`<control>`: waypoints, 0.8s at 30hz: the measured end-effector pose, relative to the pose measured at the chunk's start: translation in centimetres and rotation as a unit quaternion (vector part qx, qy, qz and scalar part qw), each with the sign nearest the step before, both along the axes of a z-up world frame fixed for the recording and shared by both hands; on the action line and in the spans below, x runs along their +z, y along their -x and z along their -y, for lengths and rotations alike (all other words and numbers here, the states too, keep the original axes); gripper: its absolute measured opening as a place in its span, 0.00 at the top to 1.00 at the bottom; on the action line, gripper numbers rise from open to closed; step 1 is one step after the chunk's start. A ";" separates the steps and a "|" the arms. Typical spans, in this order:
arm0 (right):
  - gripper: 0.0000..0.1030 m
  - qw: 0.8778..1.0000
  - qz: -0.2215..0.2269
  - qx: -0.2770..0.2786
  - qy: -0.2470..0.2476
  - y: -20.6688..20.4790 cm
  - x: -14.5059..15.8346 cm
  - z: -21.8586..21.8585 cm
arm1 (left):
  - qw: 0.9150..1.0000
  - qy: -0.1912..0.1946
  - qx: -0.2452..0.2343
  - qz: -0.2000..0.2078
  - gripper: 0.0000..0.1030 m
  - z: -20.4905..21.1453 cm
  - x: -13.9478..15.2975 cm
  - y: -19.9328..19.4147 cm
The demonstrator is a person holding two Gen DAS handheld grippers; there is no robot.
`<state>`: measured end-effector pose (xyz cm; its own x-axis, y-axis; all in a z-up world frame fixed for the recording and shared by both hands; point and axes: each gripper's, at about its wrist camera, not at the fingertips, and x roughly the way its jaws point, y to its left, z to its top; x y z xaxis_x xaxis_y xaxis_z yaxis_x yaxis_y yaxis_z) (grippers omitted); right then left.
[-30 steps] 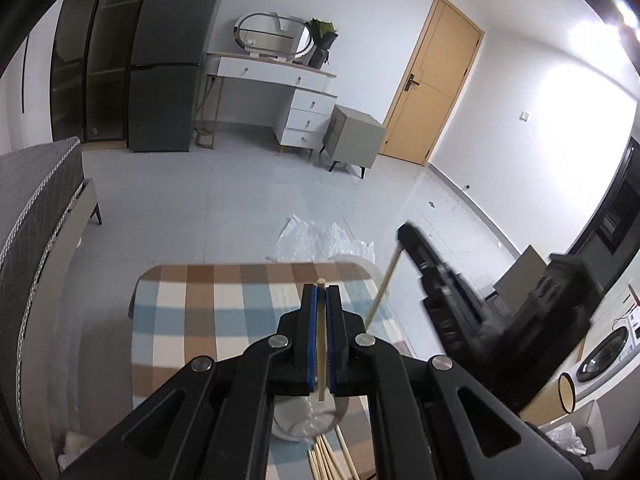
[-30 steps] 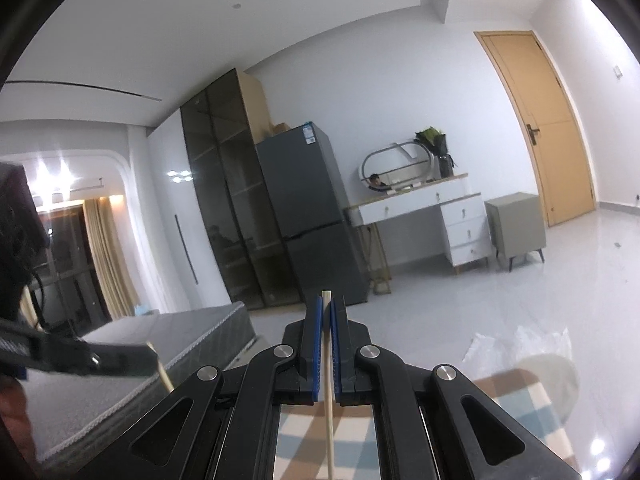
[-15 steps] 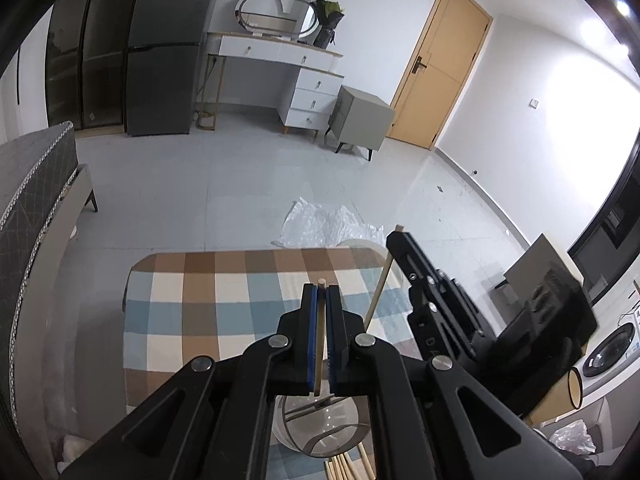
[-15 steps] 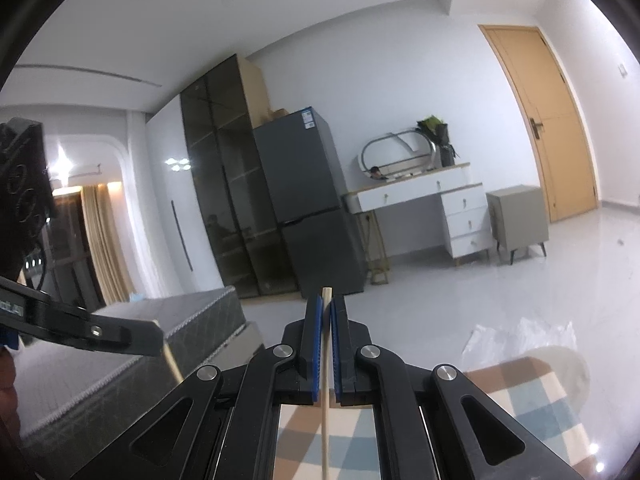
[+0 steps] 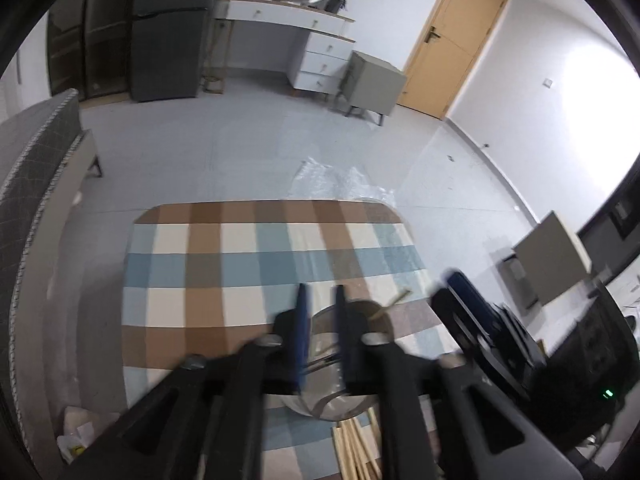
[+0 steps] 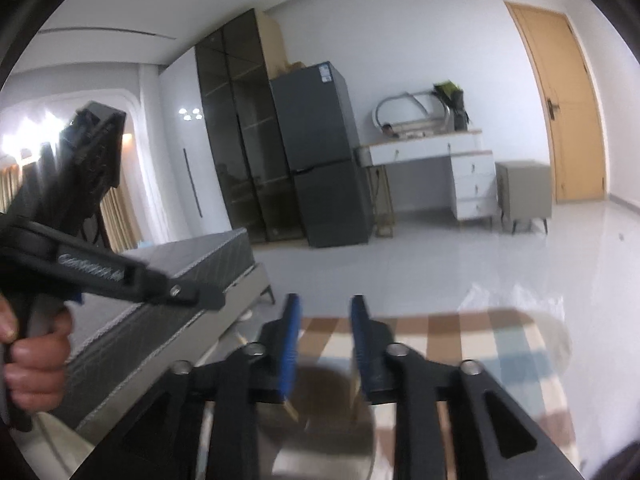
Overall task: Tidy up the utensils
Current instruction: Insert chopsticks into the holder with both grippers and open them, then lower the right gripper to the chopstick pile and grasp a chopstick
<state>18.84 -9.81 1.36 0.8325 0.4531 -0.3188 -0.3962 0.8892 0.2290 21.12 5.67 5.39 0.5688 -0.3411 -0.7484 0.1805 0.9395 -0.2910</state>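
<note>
Left wrist view: both grippers' fingers (image 5: 303,320) are opening, nothing held; chopsticks (image 5: 390,307) lie in the metal cup (image 5: 340,392), loose chopsticks (image 5: 354,448) remain on the worktop (image 5: 208,264).

A round metal cup (image 5: 332,364) stands upright on the checked cloth, toward the cloth's 5 o'clock corner. Pale wooden chopsticks (image 5: 390,304) lean inside it, their tops poking past the rim toward 2 o'clock. At the cup's 6 o'clock, just beside its base, a loose bundle of the same sticks (image 5: 354,452) lies flat on the cloth.
</note>
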 end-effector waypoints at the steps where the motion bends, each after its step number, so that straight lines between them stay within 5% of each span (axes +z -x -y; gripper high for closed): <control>1: 0.58 1.000 -0.006 -0.005 0.001 0.8 0.1 0.4 | 1.000 -0.003 0.011 0.004 0.52 -0.2 0.1 0.4; 2: 0.51 1.000 -0.009 -0.006 0.000 1.3 0.2 0.7 | 1.000 0.000 0.026 0.012 0.38 -0.5 0.3 1.1; 4: 0.50 1.000 -0.012 -0.009 -0.005 2.8 0.6 1.5 | 0.999 0.001 0.044 0.030 0.36 -1.0 0.7 2.3; 9: 0.29 0.999 -0.013 -0.031 0.000 6.0 1.3 3.1 | 0.994 -0.033 0.087 0.055 0.31 -1.1 0.7 5.1; 12: 0.19 0.999 -0.015 -0.049 -0.001 7.4 1.6 3.8 | 0.987 -0.061 0.120 0.084 0.17 -0.9 0.8 7.1; 24: 0.02 0.998 0.004 -0.066 0.011 11.2 1.8 4.6 | 0.979 -0.081 0.149 0.109 0.17 -0.1 -0.6 11.3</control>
<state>7.66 -14.42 3.20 0.8871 0.3326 -0.3200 -0.2778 0.9384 0.2054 9.85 5.74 4.82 0.7777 -0.0222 -0.6282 -0.0673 0.9907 -0.1184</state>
